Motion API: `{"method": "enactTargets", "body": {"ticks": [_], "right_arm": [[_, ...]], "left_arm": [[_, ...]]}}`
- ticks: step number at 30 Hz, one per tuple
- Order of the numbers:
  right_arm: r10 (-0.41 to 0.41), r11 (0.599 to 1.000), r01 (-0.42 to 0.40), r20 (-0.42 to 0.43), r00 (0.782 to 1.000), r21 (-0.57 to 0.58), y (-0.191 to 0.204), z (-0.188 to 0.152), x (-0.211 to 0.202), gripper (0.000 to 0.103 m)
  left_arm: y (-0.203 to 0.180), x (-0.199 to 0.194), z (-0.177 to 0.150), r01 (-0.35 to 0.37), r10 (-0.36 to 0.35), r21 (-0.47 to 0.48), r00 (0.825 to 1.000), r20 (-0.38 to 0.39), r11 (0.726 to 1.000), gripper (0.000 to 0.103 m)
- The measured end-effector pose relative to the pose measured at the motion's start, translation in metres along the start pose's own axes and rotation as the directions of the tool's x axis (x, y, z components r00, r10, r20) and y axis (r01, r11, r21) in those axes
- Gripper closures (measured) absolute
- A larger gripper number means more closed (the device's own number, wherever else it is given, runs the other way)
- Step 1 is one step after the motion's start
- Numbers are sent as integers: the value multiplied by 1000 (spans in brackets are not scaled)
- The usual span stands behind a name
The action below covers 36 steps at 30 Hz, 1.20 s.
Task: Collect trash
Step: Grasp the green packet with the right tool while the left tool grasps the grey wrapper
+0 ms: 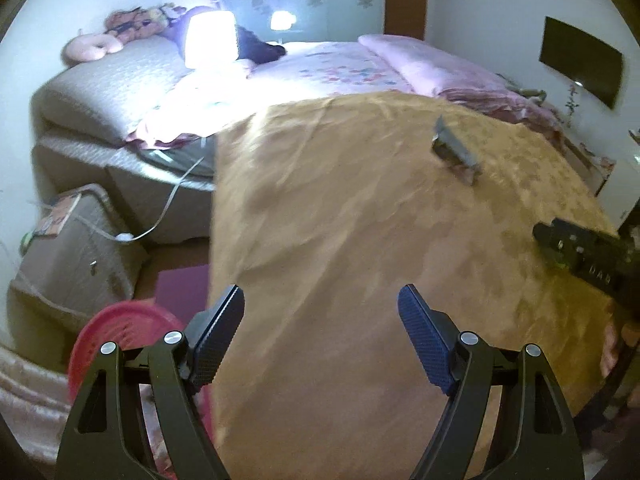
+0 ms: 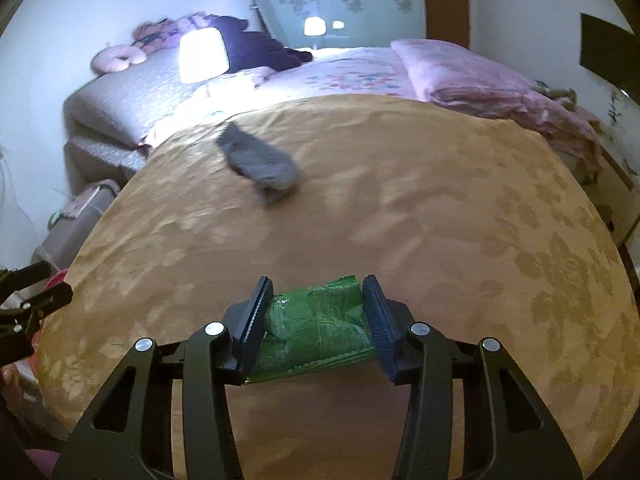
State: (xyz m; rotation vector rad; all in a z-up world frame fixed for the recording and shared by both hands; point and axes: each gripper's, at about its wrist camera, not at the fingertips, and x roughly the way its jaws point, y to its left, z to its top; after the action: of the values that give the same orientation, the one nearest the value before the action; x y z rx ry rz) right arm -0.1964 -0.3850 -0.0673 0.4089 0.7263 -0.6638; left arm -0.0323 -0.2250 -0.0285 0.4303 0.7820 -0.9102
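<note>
Your right gripper (image 2: 318, 312) is clamped on a green wrapper (image 2: 316, 328), which sits crumpled and glossy between the two pads, its printed face toward the camera and a jagged torn edge at its top. It hangs just above the near part of the gold tablecloth (image 2: 400, 208), at about 6 o'clock in the right wrist view. A grey packet (image 2: 260, 160) lies flat on the cloth at about 11 o'clock from the wrapper, well apart from it, with bare cloth all around. Your left gripper (image 1: 320, 320) has its jaws wide apart with nothing between them, hovering over the cloth's left edge. That edge drops off at 9 o'clock in the left wrist view, with a red basket (image 1: 120, 332) on the floor just beside it. The far edge meets the bed (image 1: 340, 64) at 12 o'clock.
</note>
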Motion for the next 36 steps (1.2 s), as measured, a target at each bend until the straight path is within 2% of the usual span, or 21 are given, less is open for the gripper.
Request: {"method": "enactTargets", "body": {"ticks": [4,11,17,21,26,33,34,35,36], "right_arm": [[-9,1000,9,3,1000,28,-15,-2,0,58],[6,999,-6,8,1000,46,-24,-8,3,58],[20,999,-21,20,1000,44,-28,-8,4,58],[30,998,-32,25,999,52,-30,-10,2,57],[36,998,-38,29,999,58,-28,-10,1,57],[47,997,-49,32,998,65,-29,-10,1,57],[48,997,-50,32,998,66,-29,-10,1,57],[49,996,-51,32,998,67,-29,-10,1,57],[50,996,-52,33,998,67,-30,-10,1,57]], "left_arm": [[-21,13,23,52,-52,1,999,7,999,27],[-65,39,66,94,-96,67,995,27,993,27],[-85,64,98,156,-157,58,987,28,986,23],[-97,82,110,163,-165,63,986,28,985,23],[-110,112,120,155,-154,71,988,-26,985,23],[-106,124,123,172,-170,44,984,-43,984,24],[-106,124,123,175,-174,40,984,-40,984,28],[-106,124,122,179,-178,41,983,-42,983,38],[-106,125,121,185,-183,43,982,-48,982,43]]}}
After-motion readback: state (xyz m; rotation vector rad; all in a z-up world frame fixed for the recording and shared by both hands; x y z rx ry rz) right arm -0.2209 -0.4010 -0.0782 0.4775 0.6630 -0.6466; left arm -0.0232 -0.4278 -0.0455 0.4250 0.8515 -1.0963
